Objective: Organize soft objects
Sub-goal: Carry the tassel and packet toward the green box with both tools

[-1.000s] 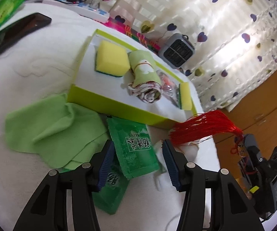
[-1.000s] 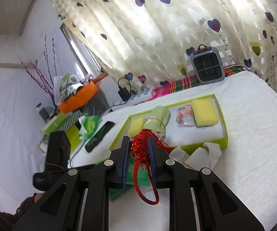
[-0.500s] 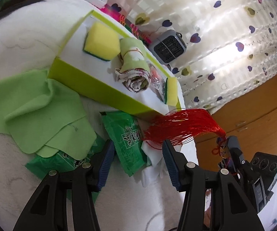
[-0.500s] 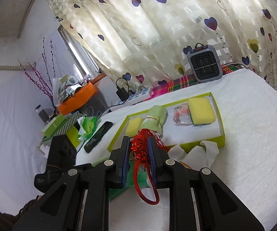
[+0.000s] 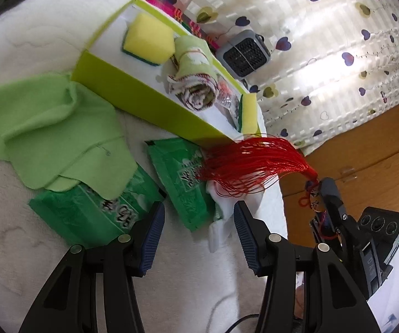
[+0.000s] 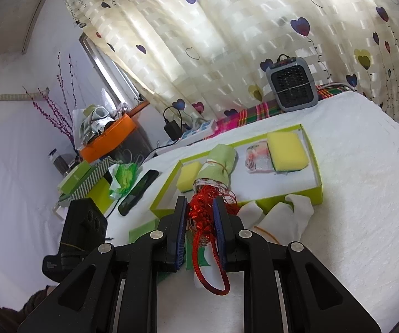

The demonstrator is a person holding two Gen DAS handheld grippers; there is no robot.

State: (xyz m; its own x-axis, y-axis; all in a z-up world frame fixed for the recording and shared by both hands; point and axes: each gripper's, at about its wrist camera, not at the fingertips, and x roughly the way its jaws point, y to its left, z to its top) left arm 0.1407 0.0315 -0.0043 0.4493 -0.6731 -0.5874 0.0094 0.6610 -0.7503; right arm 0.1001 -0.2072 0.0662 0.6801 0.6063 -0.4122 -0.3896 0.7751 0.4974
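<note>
Tassel (image 6: 200, 213) pinched in your right gripper (image 6: 199, 216), lifted so strands hang clear of the green tray (image 6: 317, 186); your left gripper (image 5: 198, 222) gapes empty above green packets (image 5: 182, 183).

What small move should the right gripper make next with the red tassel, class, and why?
Probably carry the red tassel forward over the green tray and lower it. The right gripper is shut on its knot, the threads hang at the tray's near wall, and bare floor shows between the rolled cloth and the sponge.
</note>
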